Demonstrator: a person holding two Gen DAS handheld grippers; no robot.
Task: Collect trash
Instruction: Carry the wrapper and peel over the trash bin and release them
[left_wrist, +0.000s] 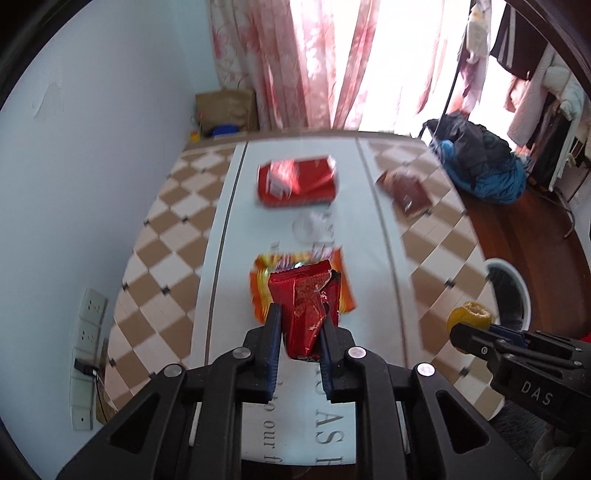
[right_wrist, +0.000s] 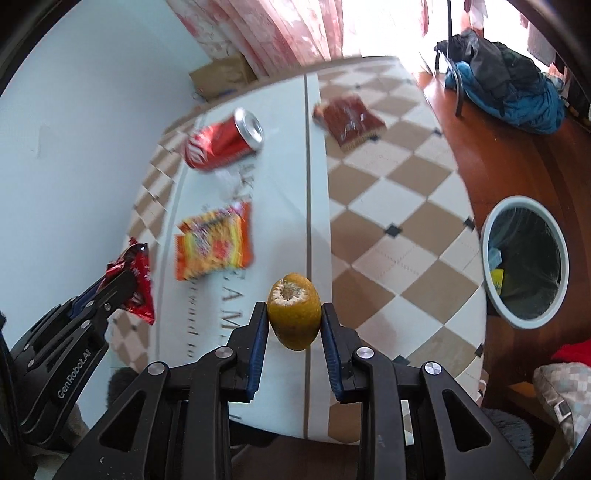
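My left gripper (left_wrist: 300, 317) is shut on a crumpled red wrapper (left_wrist: 306, 306), held above the table; the right wrist view shows the same red wrapper (right_wrist: 138, 284) at its left edge. My right gripper (right_wrist: 293, 314) is shut on a yellow-orange fruit peel (right_wrist: 294, 315), which the left wrist view shows as the peel (left_wrist: 469, 315) at right. On the table lie an orange snack packet (right_wrist: 214, 247), a red soda can (right_wrist: 225, 142) on its side, and a dark red packet (right_wrist: 349, 122).
The table (right_wrist: 369, 221) has a white centre strip and tan checkered sides. A round white trash bin (right_wrist: 526, 262) stands on the wooden floor at right. A backpack and blue cloth (right_wrist: 506, 81) lie further back. A clear plastic scrap (left_wrist: 310, 227) rests mid-table.
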